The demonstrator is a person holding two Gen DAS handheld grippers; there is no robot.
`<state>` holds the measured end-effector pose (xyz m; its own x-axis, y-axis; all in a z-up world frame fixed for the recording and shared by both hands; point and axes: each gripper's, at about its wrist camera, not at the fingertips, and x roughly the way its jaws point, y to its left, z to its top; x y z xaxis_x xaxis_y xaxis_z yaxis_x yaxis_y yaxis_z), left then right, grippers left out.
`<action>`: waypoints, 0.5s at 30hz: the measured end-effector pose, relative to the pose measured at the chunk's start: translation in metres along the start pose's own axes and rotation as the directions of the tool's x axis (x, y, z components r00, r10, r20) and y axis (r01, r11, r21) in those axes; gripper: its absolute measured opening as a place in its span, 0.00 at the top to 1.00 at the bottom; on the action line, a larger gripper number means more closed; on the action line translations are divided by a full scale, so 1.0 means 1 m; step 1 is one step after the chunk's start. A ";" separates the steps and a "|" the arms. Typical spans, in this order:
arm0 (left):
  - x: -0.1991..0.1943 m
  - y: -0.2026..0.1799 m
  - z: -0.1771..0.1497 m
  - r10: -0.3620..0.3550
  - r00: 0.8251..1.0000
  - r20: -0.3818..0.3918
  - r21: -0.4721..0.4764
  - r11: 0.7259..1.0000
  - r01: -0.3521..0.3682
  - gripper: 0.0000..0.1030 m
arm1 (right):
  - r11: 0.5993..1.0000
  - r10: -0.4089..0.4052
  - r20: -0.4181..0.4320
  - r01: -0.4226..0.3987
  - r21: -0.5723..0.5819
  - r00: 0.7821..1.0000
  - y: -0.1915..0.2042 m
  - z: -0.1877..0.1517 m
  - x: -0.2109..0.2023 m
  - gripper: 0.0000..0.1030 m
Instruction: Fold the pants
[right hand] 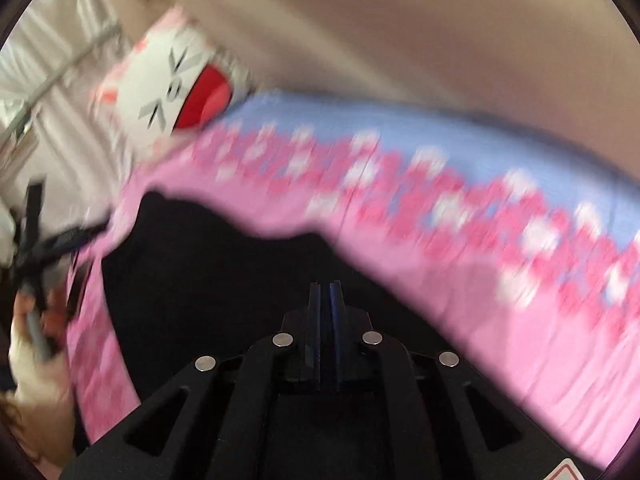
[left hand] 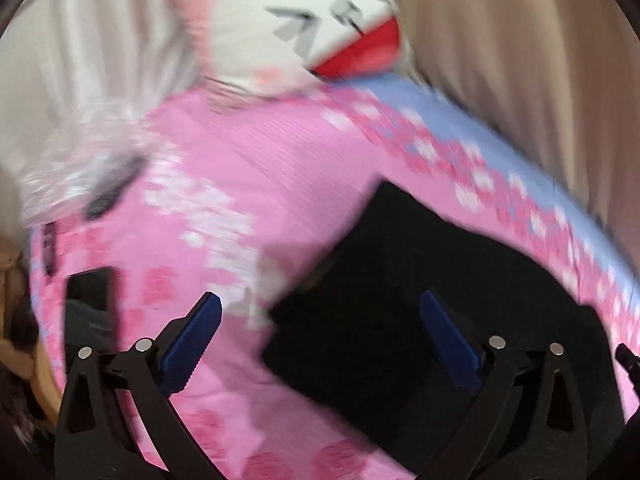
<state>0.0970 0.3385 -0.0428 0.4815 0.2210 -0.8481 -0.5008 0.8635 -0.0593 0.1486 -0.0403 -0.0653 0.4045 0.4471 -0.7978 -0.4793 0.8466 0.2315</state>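
Lying dark on the pink bed cover [left hand: 248,184], pants [left hand: 420,300] reach up-right | left hand-held gripper [left hand: 320,332] spread wide, empty, straddling their near-left edge | right hand-held gripper [right hand: 325,312] clenched over the cloth, a pinch not discernible

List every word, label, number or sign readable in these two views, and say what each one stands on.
No readable text in either view.
White cushion: grey arrow-like marks and red patches, a printed pattern, not letters.
Right gripper: a red-edged sticker corner at the bottom edge of its view, cut off and unreadable.
Pink sheet: blurred flower pattern only.
Black pants: no label visible.
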 end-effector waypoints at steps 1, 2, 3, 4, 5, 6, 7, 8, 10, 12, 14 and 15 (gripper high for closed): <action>0.011 -0.008 -0.001 0.021 1.000 -0.024 0.020 1.000 -0.020 0.05 | 0.998 -0.053 -0.029 0.052 -0.030 0.998 0.002 0.001 0.022 0.93; 0.034 -0.018 0.000 0.064 0.997 -0.050 0.043 0.997 -0.062 0.04 | 0.997 -0.065 -0.009 0.065 -0.038 0.998 0.001 0.004 0.032 1.00; 0.044 -0.019 0.001 0.078 0.996 -0.049 0.033 0.997 -0.076 0.04 | 0.998 -0.056 0.029 0.057 -0.035 0.998 -0.004 0.009 0.036 1.00; 0.046 -0.018 0.005 0.057 0.998 -0.015 0.005 0.998 -0.057 0.04 | 0.999 -0.045 0.039 0.044 0.009 0.998 -0.014 0.020 0.042 1.00; 0.048 -0.018 0.013 0.076 0.997 -0.008 -0.007 0.997 -0.076 0.04 | 0.998 -0.046 0.041 0.045 0.042 0.998 -0.018 0.028 0.044 1.00; 0.048 -0.018 0.018 0.096 0.995 -0.003 -0.011 0.995 -0.096 0.04 | 0.997 -0.043 0.040 0.041 0.061 0.998 -0.020 0.032 0.044 1.00; 0.047 -0.018 0.023 0.123 0.992 0.009 -0.010 0.992 -0.123 0.04 | 0.997 -0.049 0.046 0.046 0.068 0.998 -0.016 0.034 0.041 1.00; 0.048 -0.018 0.025 0.165 0.986 0.017 -0.011 0.986 -0.164 0.04 | 0.997 -0.055 0.067 0.052 0.054 0.996 -0.010 0.030 0.031 0.98; 0.042 -0.012 0.028 0.166 0.986 0.007 -0.015 0.986 -0.166 0.05 | 1.000 -0.022 0.089 0.021 0.013 0.996 0.008 0.017 0.017 0.91; 0.032 -0.010 0.025 0.176 0.983 0.041 -0.003 0.984 -0.176 0.05 | 0.998 -0.041 0.066 0.043 -0.035 0.997 0.015 0.003 0.020 0.92; 0.040 -0.011 0.022 0.251 0.967 0.041 0.025 0.967 -0.252 0.05 | 0.992 -0.128 0.033 0.128 -0.007 0.991 -0.006 -0.016 0.027 1.00; 0.043 -0.008 0.022 0.258 0.966 0.023 0.020 0.966 -0.258 0.05 | 0.994 -0.097 0.044 0.094 0.052 0.994 -0.016 -0.020 0.019 1.00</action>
<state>0.1378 0.3507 -0.0668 0.3529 0.4466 -0.8222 -0.5938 0.7860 0.1721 0.1478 -0.0513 -0.0953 0.4824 0.3755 -0.7914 -0.3982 0.8987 0.1837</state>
